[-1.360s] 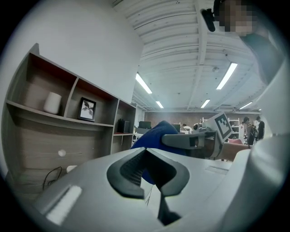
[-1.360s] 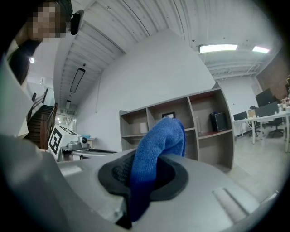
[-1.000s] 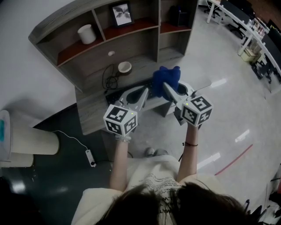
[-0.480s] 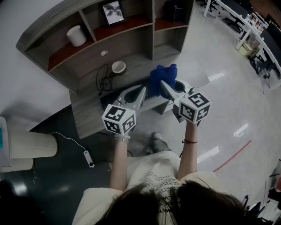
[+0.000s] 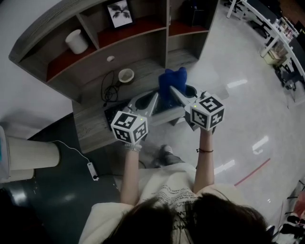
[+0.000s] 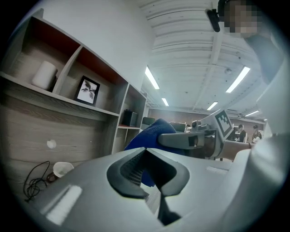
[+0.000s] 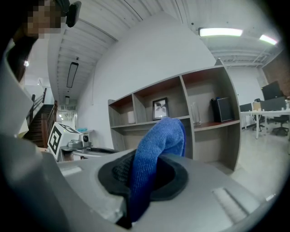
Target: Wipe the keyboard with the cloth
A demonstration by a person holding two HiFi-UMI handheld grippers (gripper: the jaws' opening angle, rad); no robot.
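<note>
My right gripper (image 5: 174, 92) is shut on a blue cloth (image 5: 170, 80), which bunches up above the desk; in the right gripper view the cloth (image 7: 156, 152) rises out between the jaws. My left gripper (image 5: 152, 101) hangs just left of it, jaws closed tip to tip on nothing, and in the left gripper view the cloth (image 6: 152, 132) shows beyond them. The dark keyboard (image 5: 111, 114) lies on the grey wooden desk (image 5: 90, 126), mostly hidden under both grippers.
A white bowl (image 5: 126, 75) and a coiled black cable (image 5: 108, 88) sit at the back of the desk. The hutch above holds a white cup (image 5: 76, 41) and a framed picture (image 5: 119, 13). A white cylinder (image 5: 31, 155) and a power strip (image 5: 90, 170) are on the floor at left.
Both grippers and the cloth keep their stance over the desk. The view has drifted, so the desk and shelves sit a little further left and lower in the picture.
</note>
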